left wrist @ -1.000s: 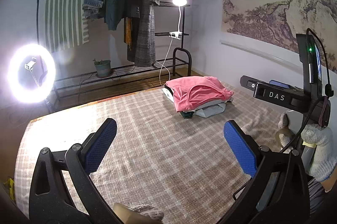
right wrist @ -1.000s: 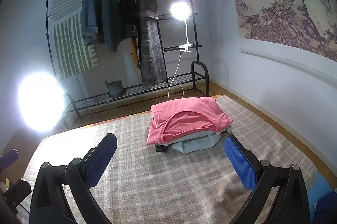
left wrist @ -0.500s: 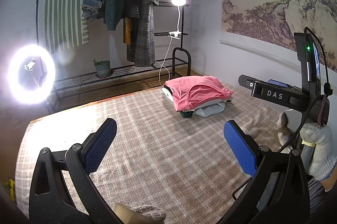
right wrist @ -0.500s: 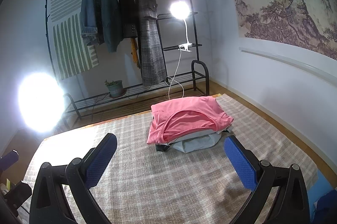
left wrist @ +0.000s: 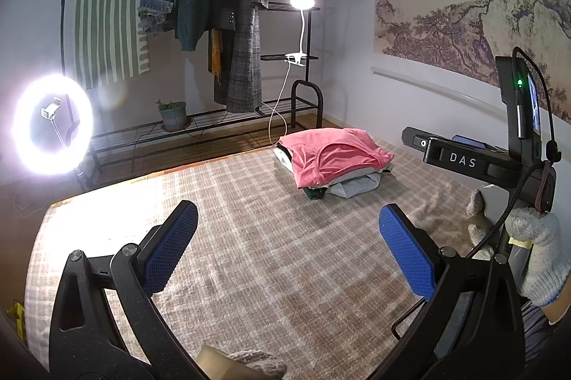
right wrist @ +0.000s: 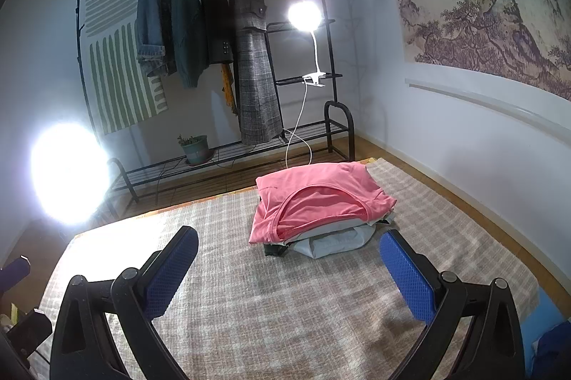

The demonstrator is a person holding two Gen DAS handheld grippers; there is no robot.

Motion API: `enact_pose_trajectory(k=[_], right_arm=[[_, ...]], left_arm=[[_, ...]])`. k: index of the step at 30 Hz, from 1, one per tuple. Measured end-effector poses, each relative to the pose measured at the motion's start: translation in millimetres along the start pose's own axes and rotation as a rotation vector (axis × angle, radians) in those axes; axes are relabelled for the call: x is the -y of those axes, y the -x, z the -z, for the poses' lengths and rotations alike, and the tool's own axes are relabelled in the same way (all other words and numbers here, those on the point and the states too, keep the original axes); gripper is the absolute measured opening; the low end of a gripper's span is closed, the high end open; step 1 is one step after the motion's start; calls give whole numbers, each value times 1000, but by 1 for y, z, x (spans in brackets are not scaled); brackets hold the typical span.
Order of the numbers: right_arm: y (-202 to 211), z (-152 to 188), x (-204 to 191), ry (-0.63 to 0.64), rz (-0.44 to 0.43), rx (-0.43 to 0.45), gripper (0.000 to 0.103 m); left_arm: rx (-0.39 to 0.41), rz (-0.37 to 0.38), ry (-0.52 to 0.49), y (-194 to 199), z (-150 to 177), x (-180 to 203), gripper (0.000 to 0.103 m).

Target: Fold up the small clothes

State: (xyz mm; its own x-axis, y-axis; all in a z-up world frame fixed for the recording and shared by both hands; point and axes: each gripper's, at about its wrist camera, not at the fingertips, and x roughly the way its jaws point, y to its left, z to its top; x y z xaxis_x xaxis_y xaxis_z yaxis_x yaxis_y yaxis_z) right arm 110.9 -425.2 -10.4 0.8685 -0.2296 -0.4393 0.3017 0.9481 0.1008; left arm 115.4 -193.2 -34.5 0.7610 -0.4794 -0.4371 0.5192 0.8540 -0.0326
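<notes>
A stack of folded clothes with a pink shirt [left wrist: 332,155] on top lies at the far right of the plaid blanket [left wrist: 249,237]. It also shows in the right wrist view [right wrist: 317,198], with grey and dark garments [right wrist: 335,242] under it. My left gripper [left wrist: 289,248] is open and empty, held above the blanket well short of the stack. My right gripper [right wrist: 289,265] is open and empty, just in front of the stack. The right gripper's body [left wrist: 471,162] shows at the right of the left wrist view, held by a gloved hand [left wrist: 539,255].
A black clothes rack [right wrist: 228,58] with hanging coats stands behind the blanket. A ring light [left wrist: 50,126] glares at the left and a clip lamp [right wrist: 303,14] shines on the rack. A potted plant [right wrist: 194,148] sits on the rack's low shelf. A wall runs along the right.
Both grippers stay open and nearly still. The right gripper has drifted slightly toward the stack.
</notes>
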Motion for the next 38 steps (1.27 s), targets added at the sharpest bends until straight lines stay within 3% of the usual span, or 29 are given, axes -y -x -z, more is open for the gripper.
enact_pose_trajectory(k=[38], right_arm=[[1,3,-4,-2,-4,-3,103]], left_arm=[[13,-18,-5,3,6,1,103]])
